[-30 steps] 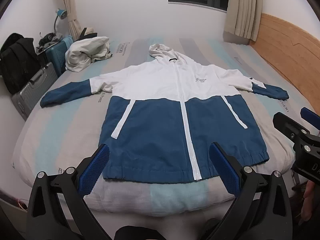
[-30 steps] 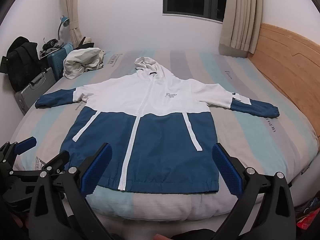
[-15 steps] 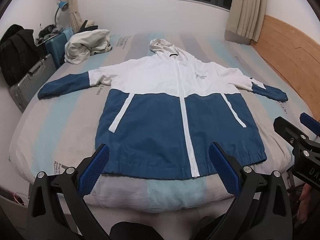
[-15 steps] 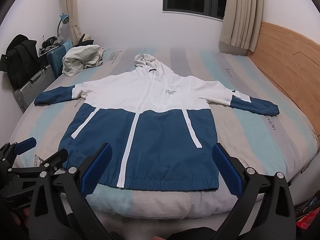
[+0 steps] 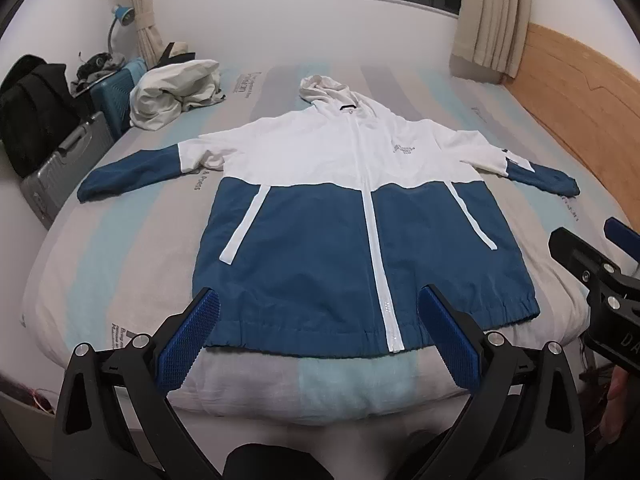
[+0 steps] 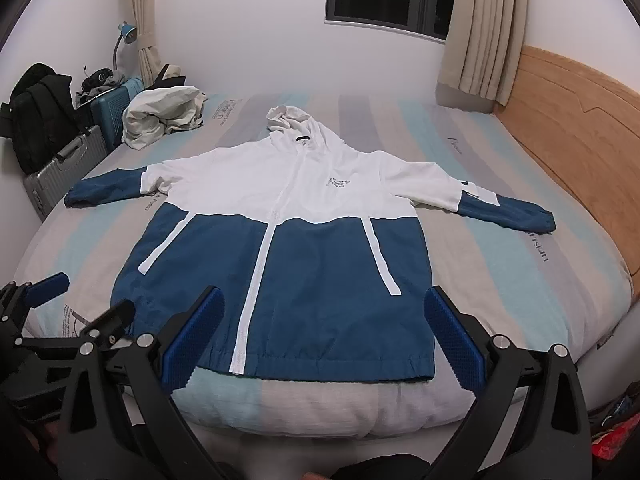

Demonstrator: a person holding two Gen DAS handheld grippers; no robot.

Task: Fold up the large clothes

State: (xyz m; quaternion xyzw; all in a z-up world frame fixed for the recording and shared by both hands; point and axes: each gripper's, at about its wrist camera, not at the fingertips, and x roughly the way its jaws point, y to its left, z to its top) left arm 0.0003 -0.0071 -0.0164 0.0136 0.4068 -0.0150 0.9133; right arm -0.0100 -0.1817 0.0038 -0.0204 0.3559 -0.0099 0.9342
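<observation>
A big blue and white jacket [image 5: 360, 216] lies flat in the middle of the bed [image 5: 120, 264], zipped up, sleeves out to both side edges, hem at the near edge. The left gripper [image 5: 318, 330] and right gripper [image 6: 322, 332] hang spread wide apart near the hem, holding nothing. The cloth looks thin and slippery, so a small pinch could slip or drag it crooked. The striped sheet is soft. Suitcases [image 5: 68, 156] stand by the left edge.
</observation>
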